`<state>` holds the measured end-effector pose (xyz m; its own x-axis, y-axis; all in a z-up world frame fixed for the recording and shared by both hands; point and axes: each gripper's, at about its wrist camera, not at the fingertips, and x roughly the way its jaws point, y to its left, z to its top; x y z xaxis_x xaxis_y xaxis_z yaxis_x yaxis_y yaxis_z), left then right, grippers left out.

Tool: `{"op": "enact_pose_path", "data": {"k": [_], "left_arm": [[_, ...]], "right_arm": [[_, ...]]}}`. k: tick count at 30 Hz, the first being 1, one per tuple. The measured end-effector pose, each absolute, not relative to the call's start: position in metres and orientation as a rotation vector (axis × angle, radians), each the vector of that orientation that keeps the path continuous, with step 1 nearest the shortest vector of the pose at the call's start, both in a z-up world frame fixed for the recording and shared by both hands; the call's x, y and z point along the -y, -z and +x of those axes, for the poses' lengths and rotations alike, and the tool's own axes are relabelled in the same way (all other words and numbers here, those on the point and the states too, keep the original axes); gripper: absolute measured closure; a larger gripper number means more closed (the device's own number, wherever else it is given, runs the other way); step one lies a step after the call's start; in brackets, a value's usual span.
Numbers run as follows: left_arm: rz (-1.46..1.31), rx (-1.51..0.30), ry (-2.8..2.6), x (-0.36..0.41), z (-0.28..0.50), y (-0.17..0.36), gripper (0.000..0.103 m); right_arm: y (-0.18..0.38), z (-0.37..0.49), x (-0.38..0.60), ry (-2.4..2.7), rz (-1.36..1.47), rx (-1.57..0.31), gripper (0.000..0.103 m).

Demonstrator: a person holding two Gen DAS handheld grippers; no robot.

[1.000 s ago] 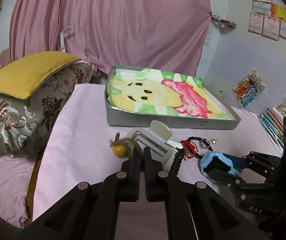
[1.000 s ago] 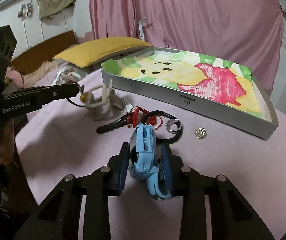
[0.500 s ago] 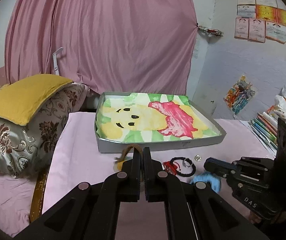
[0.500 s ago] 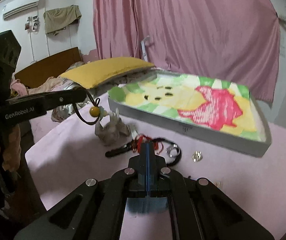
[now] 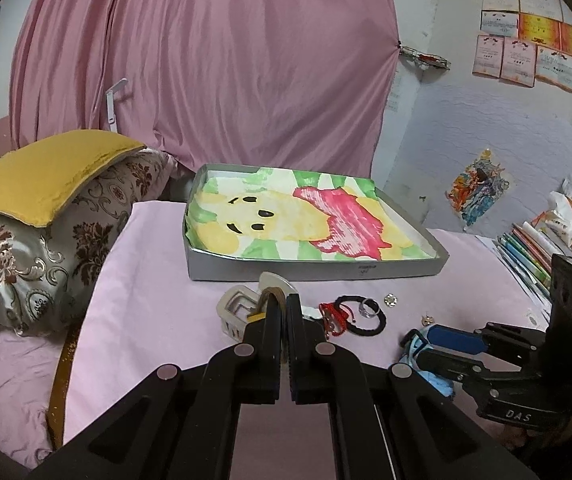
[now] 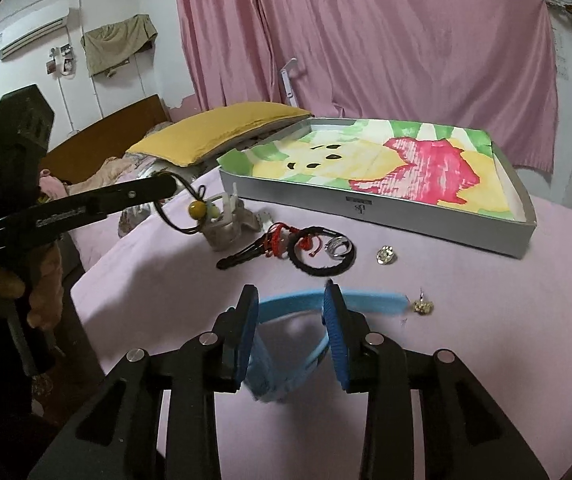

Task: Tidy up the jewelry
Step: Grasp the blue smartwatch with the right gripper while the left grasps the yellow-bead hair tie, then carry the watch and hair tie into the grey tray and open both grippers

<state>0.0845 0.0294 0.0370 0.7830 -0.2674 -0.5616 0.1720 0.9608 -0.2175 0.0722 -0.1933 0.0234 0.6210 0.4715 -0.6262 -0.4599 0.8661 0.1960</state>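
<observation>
My left gripper [image 5: 282, 300] is shut on a dark cord loop [image 6: 174, 216] with a yellow bead [image 6: 194, 209], held in the air above the beige claw clip [image 6: 226, 228]. My right gripper [image 6: 292, 316] hovers low over the pink cloth. Its jaws are opening, and a light-blue watch strap [image 6: 298, 300] lies loose between them. On the cloth ahead lie a red cord bracelet [image 6: 276, 240], a black hair tie [image 6: 322, 268], a silver ring [image 6: 338, 246], a crystal stud [image 6: 385, 255] and a gold earring [image 6: 422, 306]. The grey tray [image 6: 366, 208], lined with painted paper, stands behind them.
A yellow cushion [image 5: 46, 168] on a patterned pillow [image 5: 26, 264] lies left of the table. Books and packets [image 5: 526, 248] are stacked at the right edge. A pink curtain hangs behind the tray. A hand [image 6: 2, 284] grips the left tool's handle.
The left gripper has lifted the beaded cord off the cloth. The right gripper held the blue watch, went fully shut, then reopened and drew back; the watch now sits loose between its fingers.
</observation>
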Motion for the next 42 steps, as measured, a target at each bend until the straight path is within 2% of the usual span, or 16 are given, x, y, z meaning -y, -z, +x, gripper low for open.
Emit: {"op": "enact_pose_path", "data": {"k": [5, 9, 20, 28, 29, 30, 33, 42], "left_arm": [[-0.164, -0.626, 0.247, -0.025, 0.081, -0.037, 0.100], [-0.164, -0.626, 0.249, -0.024, 0.078, -0.037, 0.100], [-0.161, -0.622, 0.259, -0.018, 0.069, -0.040, 0.100], [-0.162, -0.623, 0.257, -0.019, 0.068, -0.042, 0.100], [-0.162, -0.623, 0.257, -0.018, 0.068, -0.042, 0.100], [-0.162, -0.623, 0.258, -0.018, 0.069, -0.043, 0.100], [-0.156, -0.619, 0.259, -0.019, 0.069, -0.044, 0.100], [-0.158, -0.611, 0.278, -0.015, 0.067, -0.047, 0.100]], "right_arm": [[-0.029, 0.056, 0.188, -0.583, -0.031, -0.701, 0.073], [-0.031, 0.048, 0.185, -0.644, -0.056, -0.704, 0.064], [-0.021, 0.043, 0.155, -0.660, -0.331, -0.695, 0.064], [-0.025, 0.047, 0.151, -0.713, -0.395, -0.722, 0.069], [-0.026, 0.045, 0.152, -0.717, -0.400, -0.726, 0.071], [-0.027, 0.043, 0.153, -0.723, -0.415, -0.733, 0.080], [-0.026, 0.039, 0.156, -0.743, -0.435, -0.750, 0.087], [-0.035, 0.035, 0.157, -0.672, -0.388, -0.668, 0.088]]}}
